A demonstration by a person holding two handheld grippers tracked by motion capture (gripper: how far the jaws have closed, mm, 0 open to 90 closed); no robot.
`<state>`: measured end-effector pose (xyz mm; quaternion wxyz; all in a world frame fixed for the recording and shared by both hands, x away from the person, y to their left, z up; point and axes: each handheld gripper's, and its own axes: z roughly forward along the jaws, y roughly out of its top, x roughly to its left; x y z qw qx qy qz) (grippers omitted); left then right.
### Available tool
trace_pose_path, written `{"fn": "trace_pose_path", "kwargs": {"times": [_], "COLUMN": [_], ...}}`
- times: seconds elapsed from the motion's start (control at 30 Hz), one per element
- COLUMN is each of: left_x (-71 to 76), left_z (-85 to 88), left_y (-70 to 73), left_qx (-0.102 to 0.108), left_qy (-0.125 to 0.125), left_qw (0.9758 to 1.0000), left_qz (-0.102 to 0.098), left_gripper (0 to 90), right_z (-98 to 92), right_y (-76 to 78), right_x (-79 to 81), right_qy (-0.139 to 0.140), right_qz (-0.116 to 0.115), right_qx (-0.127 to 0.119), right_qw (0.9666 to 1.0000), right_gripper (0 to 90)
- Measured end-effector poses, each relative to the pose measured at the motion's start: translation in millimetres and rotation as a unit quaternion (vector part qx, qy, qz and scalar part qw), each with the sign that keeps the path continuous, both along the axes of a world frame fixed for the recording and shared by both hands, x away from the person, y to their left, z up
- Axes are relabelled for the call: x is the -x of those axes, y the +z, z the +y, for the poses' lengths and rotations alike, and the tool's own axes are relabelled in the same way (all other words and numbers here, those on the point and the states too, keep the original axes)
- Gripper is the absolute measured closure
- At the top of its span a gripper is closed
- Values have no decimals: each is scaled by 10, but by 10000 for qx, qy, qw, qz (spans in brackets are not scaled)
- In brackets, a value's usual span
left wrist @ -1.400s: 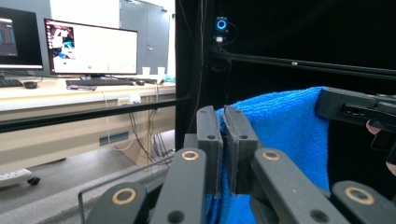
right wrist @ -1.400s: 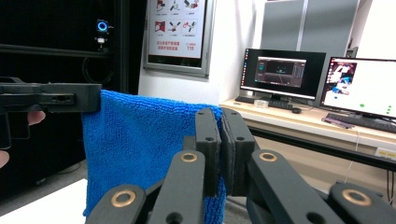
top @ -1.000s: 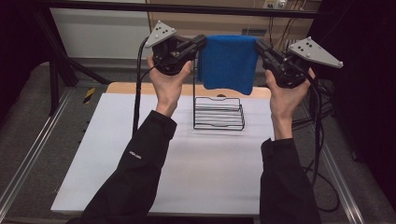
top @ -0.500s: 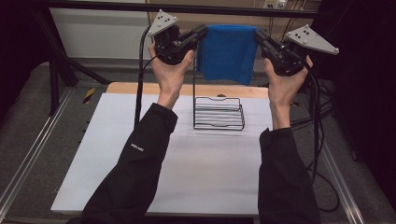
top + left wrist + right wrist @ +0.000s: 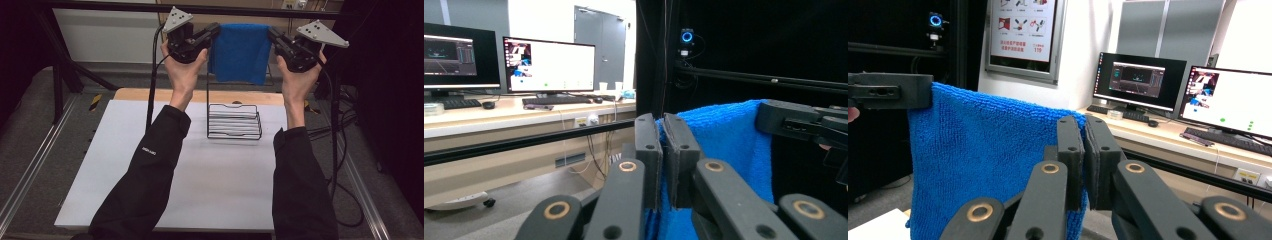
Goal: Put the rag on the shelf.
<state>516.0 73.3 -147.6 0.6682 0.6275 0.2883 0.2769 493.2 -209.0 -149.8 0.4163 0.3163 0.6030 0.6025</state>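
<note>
A blue towel (image 5: pixel 240 52) hangs stretched between my two grippers, high above the table. My left gripper (image 5: pixel 214 30) is shut on the towel's upper left corner, and my right gripper (image 5: pixel 272 36) is shut on its upper right corner. In the left gripper view the jaws pinch the blue towel (image 5: pixel 719 145) at their tips (image 5: pixel 662 127), with the other gripper (image 5: pixel 804 122) at the far edge. In the right gripper view the towel (image 5: pixel 983 150) spreads left from the shut jaws (image 5: pixel 1085 127). A black wire rack (image 5: pixel 234 121) stands on the table below the towel.
The white table mat (image 5: pixel 200 175) lies under the rack, with a wooden edge (image 5: pixel 145 94) at the back. Metal rails (image 5: pixel 30 170) run along both sides. Cables (image 5: pixel 345 185) trail off to the right. Desks with monitors (image 5: pixel 549 65) stand beyond.
Both hands have lifted and carried the stretched towel farther back and up, away from the rack. Both grips hold unchanged.
</note>
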Motion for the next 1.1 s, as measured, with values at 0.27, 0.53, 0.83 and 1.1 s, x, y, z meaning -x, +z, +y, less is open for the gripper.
{"fn": "trace_pose_path", "kwargs": {"times": [0.27,0.53,0.83,1.1], "left_x": [-113,-124,-52,17], "left_z": [5,3,16,20], "left_y": [-147,-326,-470,-566], "left_qx": [-60,-283,-453,-641], "left_qy": [30,-16,-209,-336], "left_qw": [9999,9994,9984,9967], "left_qz": [80,185,273,358], "left_gripper": [857,858,857,856], "right_z": [3,-13,-47,-103], "right_y": [-103,-302,-472,-601], "right_x": [-149,-204,-120,-11], "right_qy": [15,28,112,238], "right_qz": [104,283,539,698], "right_qx": [57,189,196,176], "right_qw": [9999,9994,9983,9971], "right_gripper": [871,871,870,868]}}
